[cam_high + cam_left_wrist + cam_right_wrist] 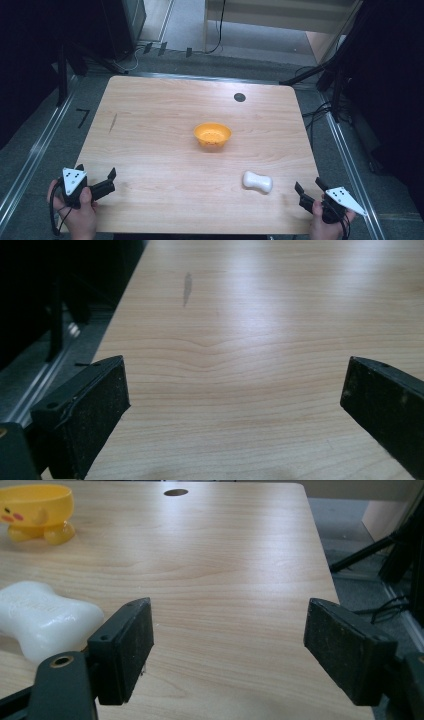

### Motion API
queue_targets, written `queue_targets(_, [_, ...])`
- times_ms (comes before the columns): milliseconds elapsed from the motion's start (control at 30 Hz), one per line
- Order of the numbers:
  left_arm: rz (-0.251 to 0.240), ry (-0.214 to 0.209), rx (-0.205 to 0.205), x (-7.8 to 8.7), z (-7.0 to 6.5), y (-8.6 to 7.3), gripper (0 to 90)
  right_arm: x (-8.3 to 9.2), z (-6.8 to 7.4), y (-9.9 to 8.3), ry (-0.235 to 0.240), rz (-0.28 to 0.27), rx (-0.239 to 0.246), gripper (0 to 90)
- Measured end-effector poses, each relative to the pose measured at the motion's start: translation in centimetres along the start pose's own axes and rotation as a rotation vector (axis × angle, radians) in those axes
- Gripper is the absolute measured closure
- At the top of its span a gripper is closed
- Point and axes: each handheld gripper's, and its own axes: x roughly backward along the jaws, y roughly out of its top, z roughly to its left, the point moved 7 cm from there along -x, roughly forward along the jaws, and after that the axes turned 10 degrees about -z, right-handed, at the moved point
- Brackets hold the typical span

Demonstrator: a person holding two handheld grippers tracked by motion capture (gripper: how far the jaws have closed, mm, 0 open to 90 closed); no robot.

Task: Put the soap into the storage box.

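A yellow bowl (212,135) stands near the middle of the wooden table (165,115); in the right gripper view the bowl (36,511) is at the far left. A white bone-shaped bar (257,181) lies on the table's right front part, and the bar (42,617) sits just left of my right gripper's left jaw. My right gripper (310,189) rests at the front right corner, open and empty (227,645). My left gripper (102,180) is at the front left edge, jaws wide apart over bare wood (235,400), holding nothing.
A small dark round hole (239,97) marks the table's far right part. A dark streak (113,122) lies on the left side. Metal rails (30,150) and black stands (330,75) flank the table; cables trail on the floor beyond.
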Motion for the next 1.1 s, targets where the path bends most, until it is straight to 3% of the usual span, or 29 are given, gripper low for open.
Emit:
queue_targets(133, [0.015, 0.004, 0.002, -0.1, 0.1, -0.1, 0.0, 0.1, 0.2, 0.6, 0.034, 0.005, 0.052, 21.4])
queue_targets(200, [0.007, 0.001, 0.004, -0.1, 0.1, 0.0, 0.0, 0.0, 0.7, 1.1, 0.109, 0.043, 0.088, 24.5])
queue_targets(233, [0.007, 0.001, 0.004, -0.1, 0.1, 0.0, 0.0, 0.0, 0.7, 1.1, 0.109, 0.043, 0.088, 24.5])
queue_targets(300, [0.009, -0.001, 0.001, -0.1, 0.0, 0.0, 0.0, -0.4, 1.5, 1.2, 0.204, 0.115, 0.135, 24.8])
queue_targets(367, [0.012, -0.010, -0.003, 0.0, 0.0, 0.0, 0.0, -0.6, 1.7, 1.2, 0.227, 0.134, 0.153, 24.8])
queue_targets(500, [0.010, -0.023, 0.014, 0.0, 0.0, 0.0, 0.0, -1.5, 2.9, 1.5, 0.336, 0.218, 0.205, 26.7])
queue_targets(633, [0.009, -0.030, 0.030, -0.1, 0.1, 0.0, 0.0, -2.6, 4.2, 1.9, 0.399, 0.301, 0.308, 24.0])
queue_targets(667, [0.011, -0.032, 0.033, -0.1, 0.2, 0.0, 0.0, -3.1, 4.8, 2.2, 0.435, 0.331, 0.345, 23.5])
queue_targets(733, [0.010, -0.034, 0.037, -0.1, 0.2, 0.0, 0.0, -3.4, 5.1, 2.3, 0.447, 0.343, 0.362, 22.8])
queue_targets(833, [0.008, -0.036, 0.045, -0.1, 0.3, 0.0, 0.0, -4.3, 6.2, 2.8, 0.498, 0.404, 0.416, 19.3])
queue_targets(933, [0.014, -0.042, 0.047, -0.2, 0.3, 0.0, 0.0, -4.7, 6.6, 3.0, 0.530, 0.424, 0.431, 18.5])
queue_targets(1100, [0.016, -0.047, 0.050, -0.2, 0.3, 0.0, 0.0, -5.6, 8.0, 2.9, 0.601, 0.522, 0.482, 15.5])
